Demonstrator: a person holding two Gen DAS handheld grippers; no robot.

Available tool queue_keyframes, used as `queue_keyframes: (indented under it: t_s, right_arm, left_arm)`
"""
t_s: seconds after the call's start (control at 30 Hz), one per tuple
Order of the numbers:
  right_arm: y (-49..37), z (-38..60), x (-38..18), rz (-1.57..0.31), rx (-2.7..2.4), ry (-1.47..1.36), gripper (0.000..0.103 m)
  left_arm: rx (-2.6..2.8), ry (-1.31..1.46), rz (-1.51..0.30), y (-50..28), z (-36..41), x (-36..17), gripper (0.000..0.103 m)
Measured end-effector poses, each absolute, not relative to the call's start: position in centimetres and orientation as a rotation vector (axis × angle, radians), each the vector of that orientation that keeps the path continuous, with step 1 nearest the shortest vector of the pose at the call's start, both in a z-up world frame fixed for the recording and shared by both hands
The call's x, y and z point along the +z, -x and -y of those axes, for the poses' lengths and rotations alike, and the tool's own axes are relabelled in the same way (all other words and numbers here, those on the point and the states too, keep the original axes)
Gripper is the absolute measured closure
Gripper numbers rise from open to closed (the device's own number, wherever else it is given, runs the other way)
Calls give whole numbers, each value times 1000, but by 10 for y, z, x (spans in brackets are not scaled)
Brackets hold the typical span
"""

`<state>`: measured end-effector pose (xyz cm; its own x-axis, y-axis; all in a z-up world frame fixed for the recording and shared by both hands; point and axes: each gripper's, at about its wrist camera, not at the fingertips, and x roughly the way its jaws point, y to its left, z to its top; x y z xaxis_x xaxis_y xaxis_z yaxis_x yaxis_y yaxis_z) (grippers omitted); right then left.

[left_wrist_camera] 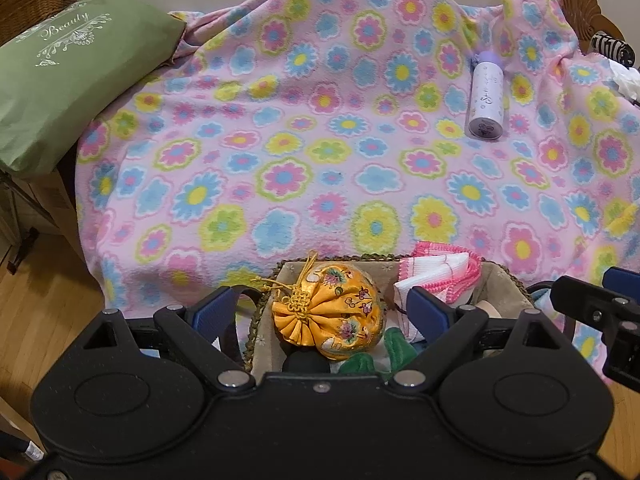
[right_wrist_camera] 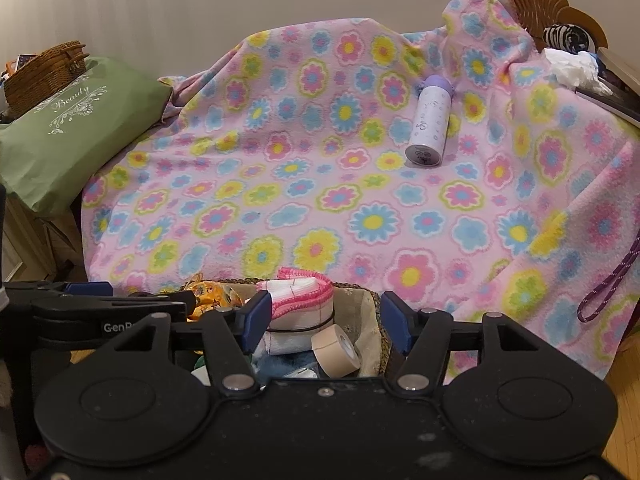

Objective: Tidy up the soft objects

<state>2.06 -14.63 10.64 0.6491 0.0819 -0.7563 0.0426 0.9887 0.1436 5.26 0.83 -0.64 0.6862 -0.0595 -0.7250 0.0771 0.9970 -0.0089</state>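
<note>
We see "Beauty" on the green pillow (left_wrist_camera: 60,80), partial "GenR" on the left gripper (right_wrist_camera: 120,326), both claws spread apart gripping nothing, left gripper (left_wrist_camera: 320,312) around the orange pouch (left_wrist_camera: 332,316), right gripper (right_wrist_camera: 326,322) around the pink-edged cloth (right_wrist_camera: 298,300), both in the basket (right_wrist_camera: 360,312) against the flowered blanket (left_wrist_camera: 320,140)

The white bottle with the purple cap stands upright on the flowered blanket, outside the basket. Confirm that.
Not quite: the white bottle lies on its side on the flowered blanket, its base facing the camera, as the right wrist view shows. It is indeed outside the basket.
</note>
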Motion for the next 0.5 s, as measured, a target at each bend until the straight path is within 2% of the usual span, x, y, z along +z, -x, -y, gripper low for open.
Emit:
queue_keyframes:
  t_s: [0.5]
  right_arm:
    - [-20,146,106,-868,17,-159,41]
  left_arm:
    - [-77,-22,-814,-52,-7,-7,13]
